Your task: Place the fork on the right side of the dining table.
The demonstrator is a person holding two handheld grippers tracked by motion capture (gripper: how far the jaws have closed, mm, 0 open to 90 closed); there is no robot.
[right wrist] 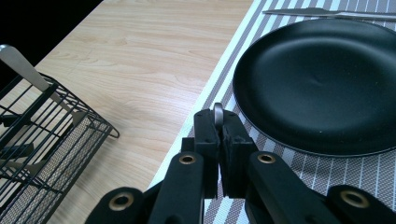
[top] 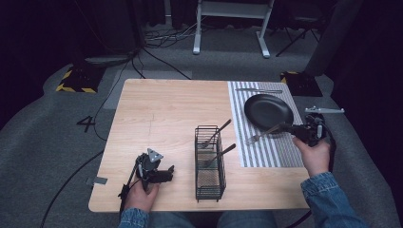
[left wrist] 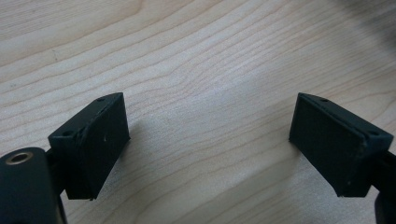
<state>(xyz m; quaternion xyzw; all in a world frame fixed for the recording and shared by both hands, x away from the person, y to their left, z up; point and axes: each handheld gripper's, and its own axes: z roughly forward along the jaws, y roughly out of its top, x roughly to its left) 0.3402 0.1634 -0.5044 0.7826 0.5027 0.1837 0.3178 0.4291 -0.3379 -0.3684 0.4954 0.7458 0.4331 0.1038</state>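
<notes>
The right tongs (top: 288, 128) are pinching a fork (top: 263, 134) by its handle end, at the right side of the bench (top: 161, 118). In the high view the fork sticks out to the left of the tongs over the striped mat (top: 266, 152), its prongs low and left, just below the near rim of the black plate (top: 268, 110). In the right gripper view the jaws are pressed together with a thin strip of metal, the fork handle (right wrist: 218, 113), showing between them, and the plate sits just beyond.

A knife (top: 259, 90) lies on the mat beyond the plate. A black wire basket (top: 209, 166) stands near the middle of the bench with two more forks (top: 216, 142) leaning in it, handles up to the right.

The left tongs (top: 164, 173) rest low on the bench at the near left corner, spread wide, with bare wood between the pads (left wrist: 98, 144).
</notes>
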